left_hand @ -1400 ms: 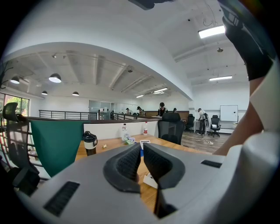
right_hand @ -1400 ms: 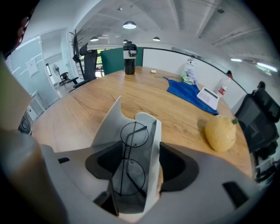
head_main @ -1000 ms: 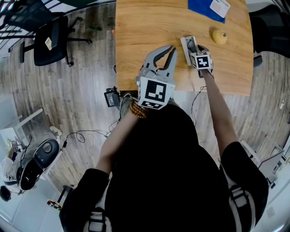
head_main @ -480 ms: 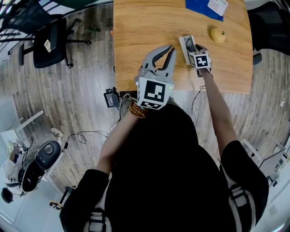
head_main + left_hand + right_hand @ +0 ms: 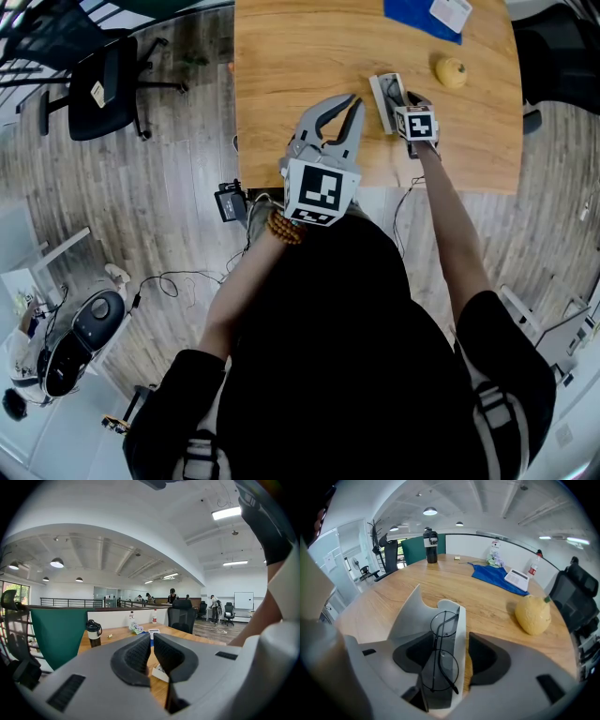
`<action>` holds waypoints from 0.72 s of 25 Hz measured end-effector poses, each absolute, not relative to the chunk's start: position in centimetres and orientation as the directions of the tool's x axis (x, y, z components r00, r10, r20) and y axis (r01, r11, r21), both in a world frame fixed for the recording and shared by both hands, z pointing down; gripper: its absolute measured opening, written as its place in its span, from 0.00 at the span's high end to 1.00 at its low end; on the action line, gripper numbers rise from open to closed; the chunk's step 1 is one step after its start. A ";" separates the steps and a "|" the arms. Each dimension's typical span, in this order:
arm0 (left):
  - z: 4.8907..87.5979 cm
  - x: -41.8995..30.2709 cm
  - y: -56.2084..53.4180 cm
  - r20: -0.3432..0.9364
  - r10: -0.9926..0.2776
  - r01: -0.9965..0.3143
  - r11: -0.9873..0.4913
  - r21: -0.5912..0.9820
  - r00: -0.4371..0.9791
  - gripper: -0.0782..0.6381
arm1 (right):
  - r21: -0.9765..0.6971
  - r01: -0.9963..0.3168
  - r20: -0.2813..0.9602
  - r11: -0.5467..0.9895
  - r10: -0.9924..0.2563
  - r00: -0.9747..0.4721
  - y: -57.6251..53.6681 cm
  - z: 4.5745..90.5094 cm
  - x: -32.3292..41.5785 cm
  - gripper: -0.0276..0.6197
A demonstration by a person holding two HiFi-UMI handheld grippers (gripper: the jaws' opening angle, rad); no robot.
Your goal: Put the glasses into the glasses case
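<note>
A white glasses case (image 5: 385,97) lies open on the wooden table (image 5: 300,47), its lid (image 5: 410,616) raised at the left. Thin black round glasses (image 5: 440,644) lie inside it. My right gripper (image 5: 450,657) points steeply down over the near end of the case, with the case between its dark pads (image 5: 490,656). Its jaws are closing; a gap shows between the right pad and the case wall. In the head view that gripper (image 5: 401,96) sits at the case. My left gripper (image 5: 352,105) hovers near the table's front edge, left of the case, and its pads (image 5: 136,656) are nearly together and hold nothing.
A yellow pear-like fruit (image 5: 533,615) sits right of the case, also seen in the head view (image 5: 452,72). Further back lie a blue cloth (image 5: 497,576) with a white card (image 5: 516,578) and a black bottle (image 5: 431,545). An office chair (image 5: 105,84) stands on the floor at the left.
</note>
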State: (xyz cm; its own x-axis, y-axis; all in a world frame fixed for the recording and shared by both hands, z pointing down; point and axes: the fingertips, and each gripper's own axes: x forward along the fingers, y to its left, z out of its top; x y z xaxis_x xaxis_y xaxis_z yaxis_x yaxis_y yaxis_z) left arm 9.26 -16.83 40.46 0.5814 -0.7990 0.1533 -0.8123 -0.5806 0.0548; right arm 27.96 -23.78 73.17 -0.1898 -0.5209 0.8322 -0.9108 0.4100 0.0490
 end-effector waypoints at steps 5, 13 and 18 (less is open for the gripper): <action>40.5 9.4 -16.7 0.156 -0.795 -0.809 -0.585 0.054 0.586 0.84 | 0.060 -0.900 0.820 0.431 -0.535 -0.202 -23.9 72.9 27.7 0.56; 40.4 9.7 -16.7 0.156 -0.792 -0.805 -0.591 0.041 0.590 0.84 | 0.048 -0.908 0.819 0.415 -0.537 -0.203 -23.9 73.0 28.1 0.60; 40.4 9.5 -16.7 0.154 -0.794 -0.807 -0.589 0.042 0.588 0.84 | 0.035 -0.917 0.810 0.397 -0.549 -0.207 -23.9 72.9 28.1 0.66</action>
State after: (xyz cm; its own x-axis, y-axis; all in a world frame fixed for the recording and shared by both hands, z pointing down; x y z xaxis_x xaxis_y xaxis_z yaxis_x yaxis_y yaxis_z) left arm 9.52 -16.66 40.42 0.5875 -0.7944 0.1542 -0.8071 -0.5889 0.0415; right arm 28.12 -23.94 72.87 -0.2069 -0.5491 0.8097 -0.9171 0.3971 0.0349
